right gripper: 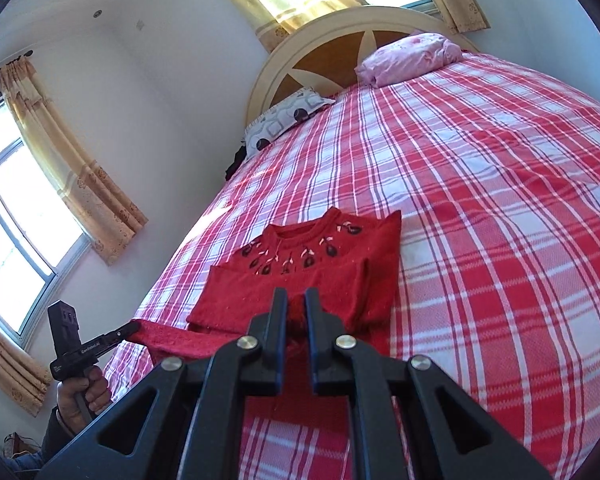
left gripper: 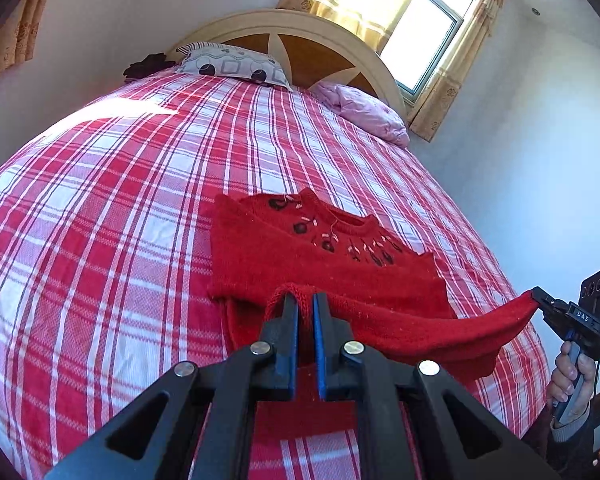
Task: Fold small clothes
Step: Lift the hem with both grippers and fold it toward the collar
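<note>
**2 grippers lift the hem of a red sweater over a plaid bed**

In the left wrist view, the left gripper (left gripper: 306,300) fills the lower centre of the frame, its 2 black fingers nearly together and pinching a corner of the hem of the red knitted sweater with dark embroidered motifs around the collar (left gripper: 300,248). A small loop of knit bulges up just beside its left finger. From there the raised hem stretches to the right edge of the frame, where the right gripper (left gripper: 538,296) clamps the other corner; a hand (left gripper: 572,380) grips its handle in the lower right.

In the right wrist view, the right gripper (right gripper: 296,300) sits at lower centre, jaws narrow, with a bunch of red knit caught between the fingers. At the lower left of that frame the left gripper (right gripper: 134,326) bites the far end of the hem, held by a hand (right gripper: 82,396).

The rest of the sweater (right gripper: 300,276) lies flat on the red and white plaid bedsheet (left gripper: 120,208), collar towards the headboard, sleeves folded in over the body.

Further up the frame, a grey patterned pillow (left gripper: 236,65) and a crumpled pink cloth bundle (left gripper: 368,112) rest against the cream and brown arched wooden headboard (left gripper: 300,36). A bright window with beige patterned curtains (left gripper: 428,40) stands in the upper right of the left wrist view.
</note>
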`<state>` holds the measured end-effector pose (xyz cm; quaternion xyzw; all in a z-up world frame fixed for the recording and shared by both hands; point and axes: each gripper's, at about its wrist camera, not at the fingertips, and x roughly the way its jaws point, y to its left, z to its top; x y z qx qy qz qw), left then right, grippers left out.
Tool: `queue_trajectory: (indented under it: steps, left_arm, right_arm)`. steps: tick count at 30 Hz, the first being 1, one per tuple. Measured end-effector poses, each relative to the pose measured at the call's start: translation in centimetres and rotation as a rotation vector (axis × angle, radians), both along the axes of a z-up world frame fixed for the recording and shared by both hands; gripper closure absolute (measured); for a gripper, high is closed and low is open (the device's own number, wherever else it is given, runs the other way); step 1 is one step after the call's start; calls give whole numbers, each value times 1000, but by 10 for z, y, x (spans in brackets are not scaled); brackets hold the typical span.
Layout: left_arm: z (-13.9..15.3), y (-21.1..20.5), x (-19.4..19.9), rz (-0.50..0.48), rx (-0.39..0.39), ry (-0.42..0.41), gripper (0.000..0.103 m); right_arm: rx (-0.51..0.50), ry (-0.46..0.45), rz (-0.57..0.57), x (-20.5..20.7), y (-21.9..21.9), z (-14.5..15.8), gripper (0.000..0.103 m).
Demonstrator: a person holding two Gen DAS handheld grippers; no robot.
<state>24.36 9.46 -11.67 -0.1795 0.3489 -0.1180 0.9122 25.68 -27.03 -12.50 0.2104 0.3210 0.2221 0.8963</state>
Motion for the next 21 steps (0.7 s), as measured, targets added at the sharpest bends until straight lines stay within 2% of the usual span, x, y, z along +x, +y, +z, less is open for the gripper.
queue_trajectory:
  steps: [6,11,21]
  left_arm:
    - [6,12,31,25,-18,-8,97]
    - [-4,18,67,32,-25,35,97]
    - [-38,20,131,36,-31,129,97]
  right_arm:
    - [-5,-1,-1,37,6,14,92]
    - [-35,21,-8,76,18,14,92]
    - [-60,134,-51,149,27,-30,92]
